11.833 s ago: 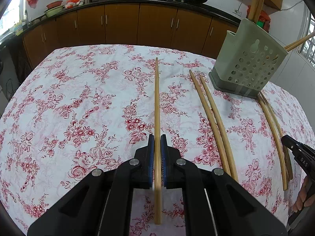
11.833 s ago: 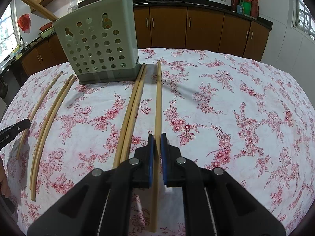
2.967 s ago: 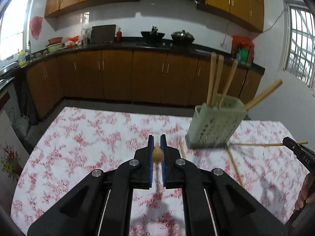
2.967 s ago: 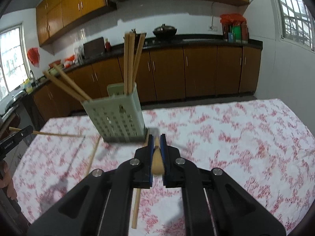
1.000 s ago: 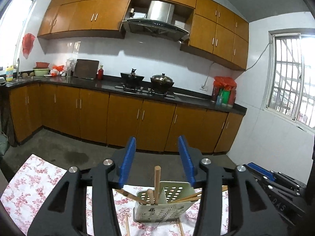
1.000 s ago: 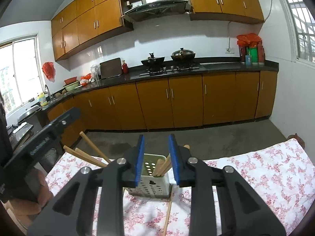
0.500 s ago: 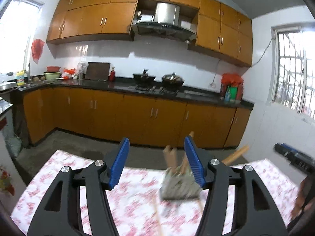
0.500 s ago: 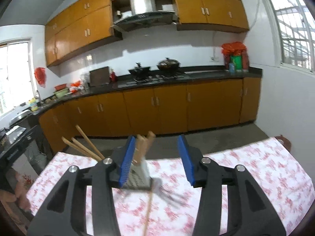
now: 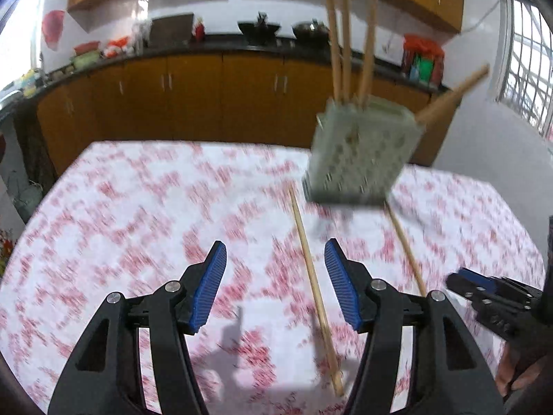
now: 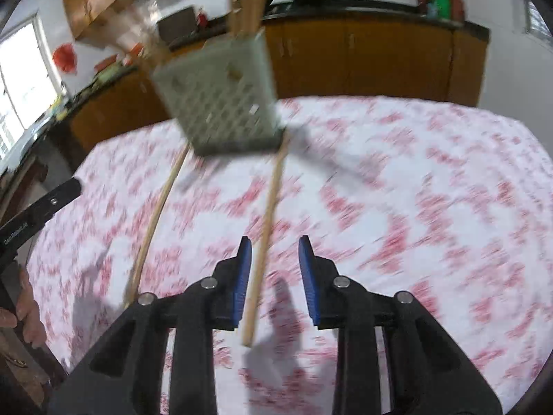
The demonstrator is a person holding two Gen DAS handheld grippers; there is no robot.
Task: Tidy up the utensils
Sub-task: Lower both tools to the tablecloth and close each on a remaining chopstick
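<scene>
A pale green perforated utensil holder (image 9: 359,157) stands on the floral tablecloth with several wooden chopsticks (image 9: 366,45) upright in it; it also shows in the right wrist view (image 10: 224,103). Two chopsticks lie on the cloth: one (image 9: 312,283) between my left fingers' line, another (image 9: 404,245) to its right. In the right wrist view one chopstick (image 10: 266,228) lies just inside the left finger, another (image 10: 155,221) further left. My left gripper (image 9: 275,283) is open and empty. My right gripper (image 10: 275,276) is open and empty above the cloth.
The table (image 9: 121,207) has a red-and-white flowered cloth. Wooden kitchen cabinets (image 9: 193,97) and a dark counter with pots run behind it. The right gripper shows at the left view's right edge (image 9: 490,297). Both views are motion-blurred.
Both grippers have dropped from high above the holder toward the table, open and empty. The chopsticks they carried earlier now stand in the holder.
</scene>
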